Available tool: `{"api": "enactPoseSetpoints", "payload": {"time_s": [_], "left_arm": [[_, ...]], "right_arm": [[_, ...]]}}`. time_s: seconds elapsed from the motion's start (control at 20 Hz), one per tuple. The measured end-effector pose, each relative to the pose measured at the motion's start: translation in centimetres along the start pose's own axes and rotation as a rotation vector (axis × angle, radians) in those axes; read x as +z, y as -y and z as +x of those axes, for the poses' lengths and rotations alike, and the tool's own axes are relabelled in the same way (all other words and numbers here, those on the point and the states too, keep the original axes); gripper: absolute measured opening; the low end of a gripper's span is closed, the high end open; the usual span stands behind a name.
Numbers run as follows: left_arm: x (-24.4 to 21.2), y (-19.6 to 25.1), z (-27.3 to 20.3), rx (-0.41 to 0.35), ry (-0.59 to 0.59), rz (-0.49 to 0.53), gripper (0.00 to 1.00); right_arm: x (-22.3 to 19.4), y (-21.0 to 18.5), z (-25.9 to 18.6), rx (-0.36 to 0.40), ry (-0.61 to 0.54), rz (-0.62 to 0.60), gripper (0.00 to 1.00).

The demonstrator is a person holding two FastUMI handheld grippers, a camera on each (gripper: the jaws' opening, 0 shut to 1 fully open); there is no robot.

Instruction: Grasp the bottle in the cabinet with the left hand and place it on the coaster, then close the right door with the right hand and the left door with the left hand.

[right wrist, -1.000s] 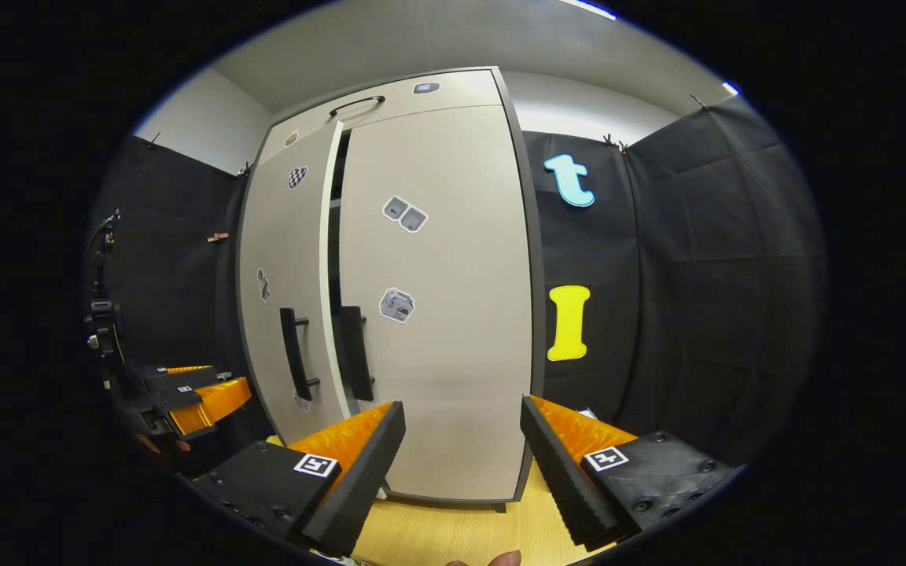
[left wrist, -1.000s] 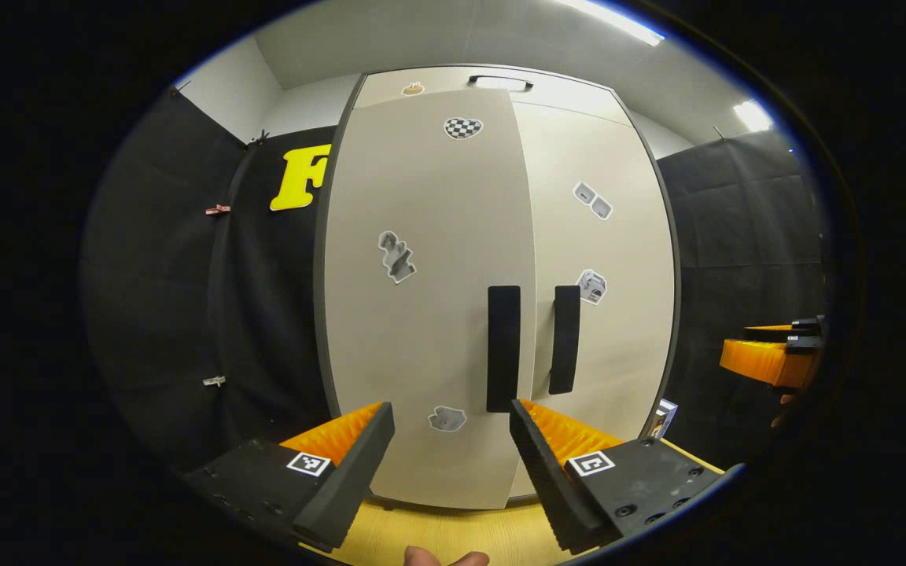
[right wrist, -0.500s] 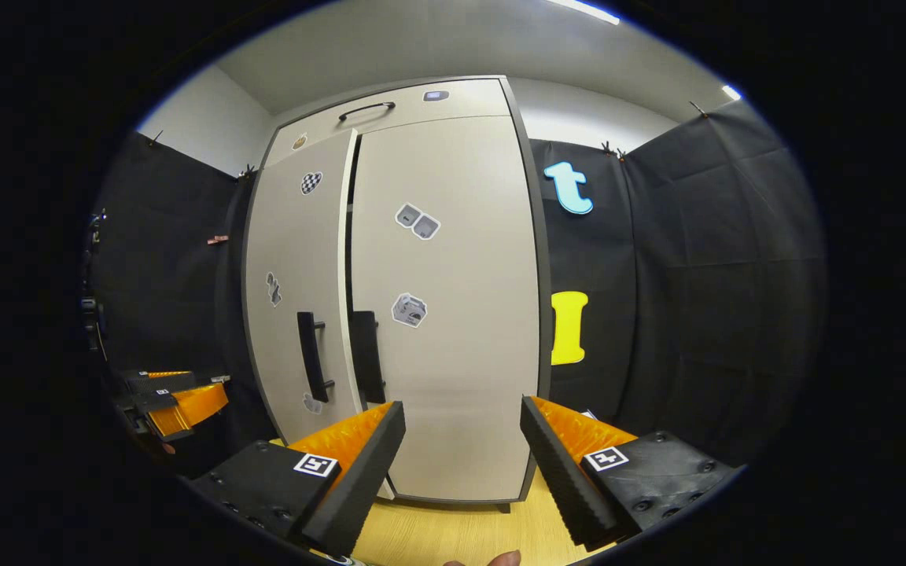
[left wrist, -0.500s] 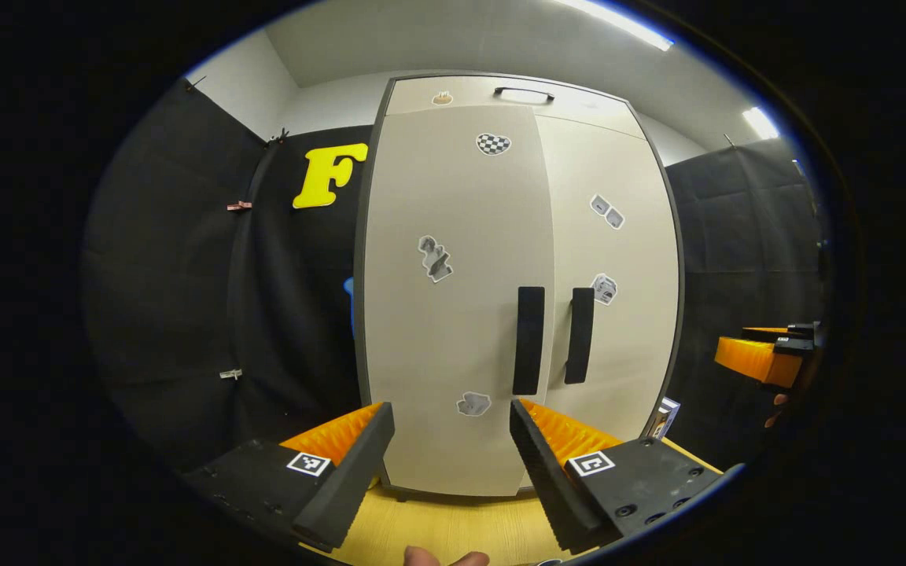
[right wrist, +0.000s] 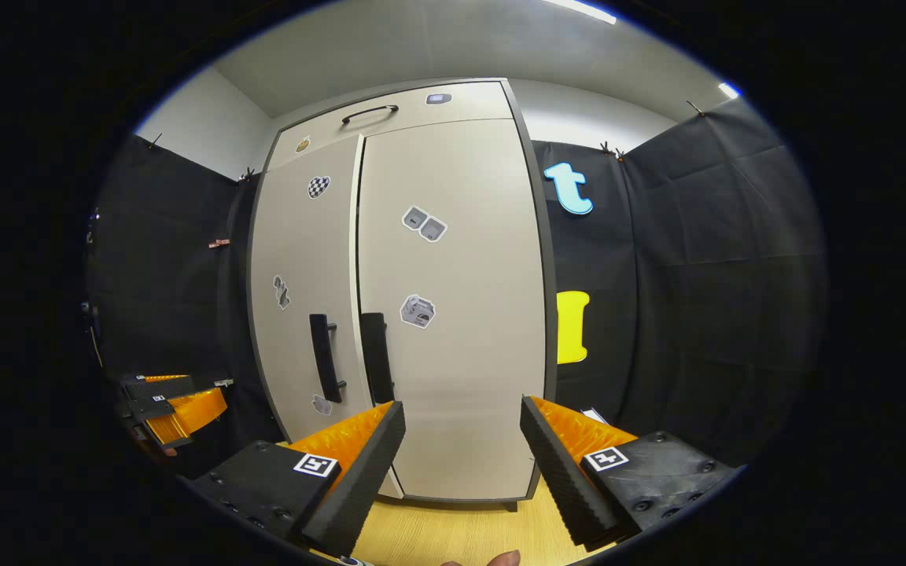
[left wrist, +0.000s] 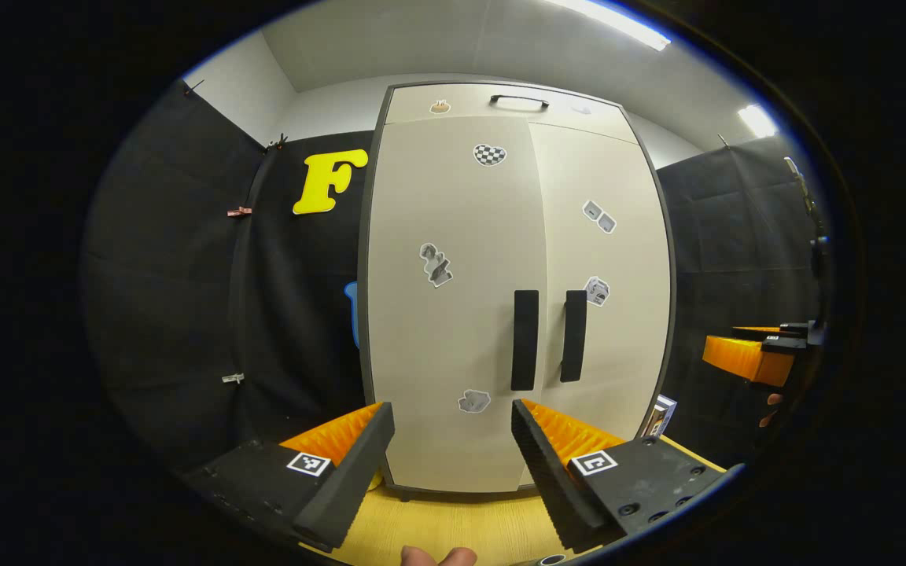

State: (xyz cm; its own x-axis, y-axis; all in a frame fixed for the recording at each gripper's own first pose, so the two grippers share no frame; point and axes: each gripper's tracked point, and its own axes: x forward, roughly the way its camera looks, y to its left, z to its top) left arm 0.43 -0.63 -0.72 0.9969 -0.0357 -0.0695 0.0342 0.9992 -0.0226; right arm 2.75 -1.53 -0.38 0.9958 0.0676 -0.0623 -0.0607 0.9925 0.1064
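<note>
Left gripper view first: the left gripper (left wrist: pixel 449 464) has its two wedge-shaped fingers (left wrist: pixel 343 487) spread wide apart with nothing between them. The inner faces are ribbed, sort of sawtooth foam, and each finger base carries a little square black-and-white marker. A fingertip of the person (left wrist: pixel 437 556) pokes in at the bottom edge. Under the fingers is a pale wooden tabletop (left wrist: pixel 453 527) with a fine straight grain.

Just past that stands the cabinet (left wrist: pixel 516 102), tall and boxy, smooth matte beige panels in a thin dark frame, with a slim curved handle on the top panel. The left door (left wrist: pixel 453 314) and right door (left wrist: pixel 610 330) both look flush here, each with a flat dark bar handle (left wrist: pixel 524 339) right by the centre seam. Small stickers are dotted over both doors, including a checkered heart shape. Something small and box-like (left wrist: pixel 661 415) peeks out at the cabinet's lower right corner; can't tell what it is. The other gripper sits far off at the right edge.

Right gripper view: the right gripper (right wrist: pixel 461 472) is also wide open and empty, same ribbed wedges. From this angle the seam between the doors shows as a thin dark line. Black wrinkly cloth (right wrist: pixel 697 275) hangs around the booth.

Can't see the bottle or coaster from either camera.
</note>
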Motion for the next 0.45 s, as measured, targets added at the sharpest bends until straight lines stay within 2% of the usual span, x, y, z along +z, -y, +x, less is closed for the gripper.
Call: {"api": "enactPoseSetpoints", "payload": {"time_s": [0.45], "left_arm": [[-0.16, -0.45, -0.08, 0.012, -0.004, -0.003, 0.95]], "right_arm": [[-0.16, -0.48, 0.02, 0.013, -0.004, -0.008, 0.98]]}}
